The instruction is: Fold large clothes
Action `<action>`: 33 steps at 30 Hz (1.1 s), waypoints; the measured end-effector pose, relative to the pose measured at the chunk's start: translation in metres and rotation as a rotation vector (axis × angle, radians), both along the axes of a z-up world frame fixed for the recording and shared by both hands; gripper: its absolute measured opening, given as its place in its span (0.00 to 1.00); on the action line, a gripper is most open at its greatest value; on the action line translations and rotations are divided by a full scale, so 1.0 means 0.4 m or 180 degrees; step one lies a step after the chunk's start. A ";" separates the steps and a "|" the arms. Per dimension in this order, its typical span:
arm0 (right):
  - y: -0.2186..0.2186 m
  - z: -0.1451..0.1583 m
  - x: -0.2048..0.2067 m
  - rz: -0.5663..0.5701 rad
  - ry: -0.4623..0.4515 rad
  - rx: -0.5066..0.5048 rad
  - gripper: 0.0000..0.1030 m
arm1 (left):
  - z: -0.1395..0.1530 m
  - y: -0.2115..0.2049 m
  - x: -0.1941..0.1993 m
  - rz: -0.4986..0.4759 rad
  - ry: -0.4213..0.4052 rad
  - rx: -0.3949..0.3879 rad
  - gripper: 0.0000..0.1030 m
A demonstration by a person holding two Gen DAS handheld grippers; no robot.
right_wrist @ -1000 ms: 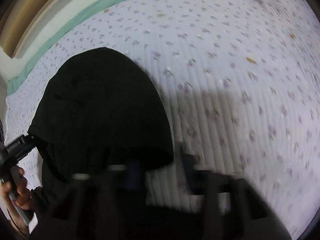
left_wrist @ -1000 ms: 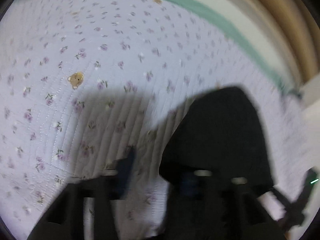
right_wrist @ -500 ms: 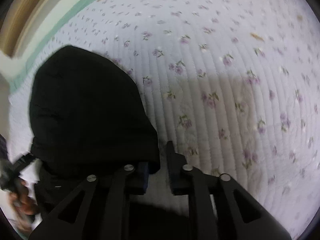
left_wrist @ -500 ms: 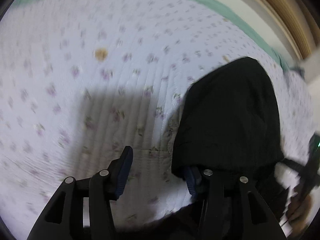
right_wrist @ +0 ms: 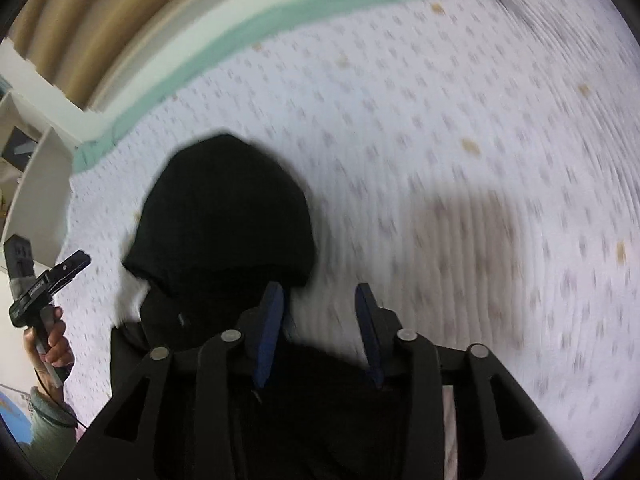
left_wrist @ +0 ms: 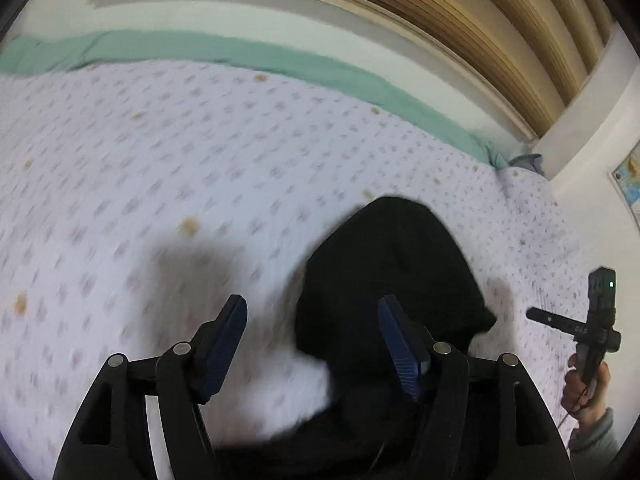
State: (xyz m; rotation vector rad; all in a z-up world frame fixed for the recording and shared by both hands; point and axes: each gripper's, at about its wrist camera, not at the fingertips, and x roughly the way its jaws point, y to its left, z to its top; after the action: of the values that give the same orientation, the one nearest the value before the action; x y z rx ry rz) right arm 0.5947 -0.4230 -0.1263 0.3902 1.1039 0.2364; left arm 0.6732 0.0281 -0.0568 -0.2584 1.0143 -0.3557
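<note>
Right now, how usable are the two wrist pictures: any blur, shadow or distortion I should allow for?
Left wrist view: the floral quilt is motion-smeared, the left gripper stays sharp, and a grey shadow lies on the quilt. Right wrist view: streaked blur too, worst toward the right edge, with a broad shadow. Both views: fisheye bends the green edging, and the black hooded garment shows almost no detail.

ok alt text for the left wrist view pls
A black hooded garment lies on a floral quilted bedspread, hood pointing away. The left gripper hangs above it, its jaws just opened with nothing between them. At right, a hand holds the other gripper.
</note>
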 end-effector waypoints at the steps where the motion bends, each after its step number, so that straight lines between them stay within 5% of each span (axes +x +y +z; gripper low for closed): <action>1: 0.008 -0.002 0.028 0.0023 0.0008 0.0002 0.54 | -0.008 -0.021 0.040 -0.0036 0.0054 -0.0007 0.68; 3: 0.043 -0.021 0.095 0.0095 0.0084 0.0031 0.69 | -0.030 -0.041 0.087 -0.0065 0.0125 0.0053 0.68; 11: 0.099 -0.144 0.231 0.0331 0.0310 0.0081 0.69 | -0.226 -0.130 0.240 -0.0574 0.0910 -0.0226 0.68; 14: 0.099 -0.176 0.245 0.0237 0.0329 0.0245 0.69 | -0.297 -0.160 0.245 -0.0554 0.1148 -0.0128 0.68; 17: 0.136 -0.206 0.267 0.0336 0.0392 0.0379 0.69 | -0.280 -0.170 0.228 -0.0581 0.0929 -0.0169 0.67; 19: 0.173 -0.233 0.296 0.0456 0.0534 0.0362 0.68 | -0.266 -0.176 0.218 -0.0589 0.0835 -0.0157 0.56; 21: 0.198 -0.233 0.298 0.0451 0.0482 0.0255 0.46 | -0.246 -0.185 0.213 -0.0619 0.0763 -0.0048 0.34; 24: 0.207 -0.190 0.248 0.0450 0.0276 0.0309 0.21 | -0.172 -0.175 0.177 -0.0687 0.0515 -0.0094 0.18; 33: 0.189 0.092 -0.080 0.0641 -0.0546 -0.0044 0.21 | 0.098 -0.169 -0.154 -0.1107 -0.0240 -0.0036 0.17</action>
State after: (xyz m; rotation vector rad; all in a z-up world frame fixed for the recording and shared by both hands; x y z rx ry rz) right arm 0.5626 -0.3473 -0.0896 0.2413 0.9750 0.4323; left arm 0.6117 -0.0394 -0.0176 -0.0763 0.9827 -0.6815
